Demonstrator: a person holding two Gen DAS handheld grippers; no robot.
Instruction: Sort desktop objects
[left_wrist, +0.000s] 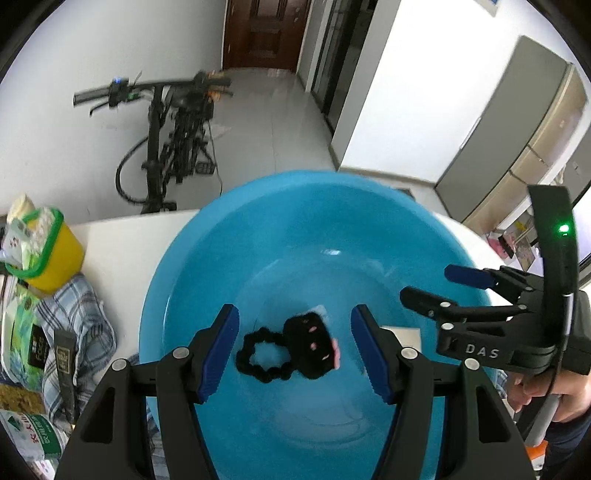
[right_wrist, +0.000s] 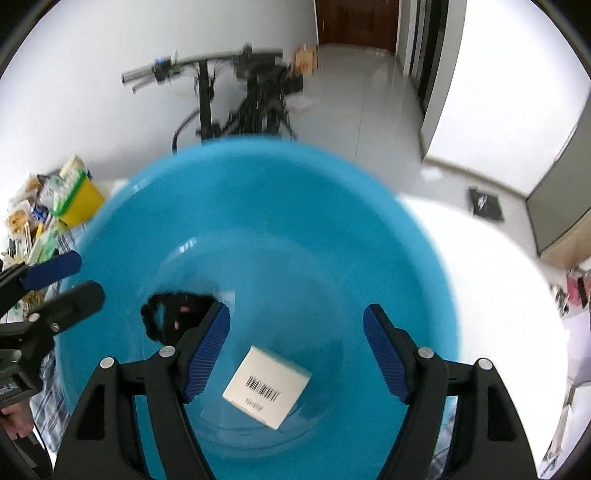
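A large blue basin sits on the white table and also fills the right wrist view. A black hair tie with a black plush paw lies on the basin floor, between the open fingers of my left gripper and below them. It shows blurred in the right wrist view. A small white box with a barcode lies in the basin below my open, empty right gripper. The right gripper also shows in the left wrist view, over the basin's right rim.
A yellow bin with a green rim full of packets stands at the table's left. A plaid cloth with sachets and packets lies left of the basin. A scooter stands on the floor behind the table.
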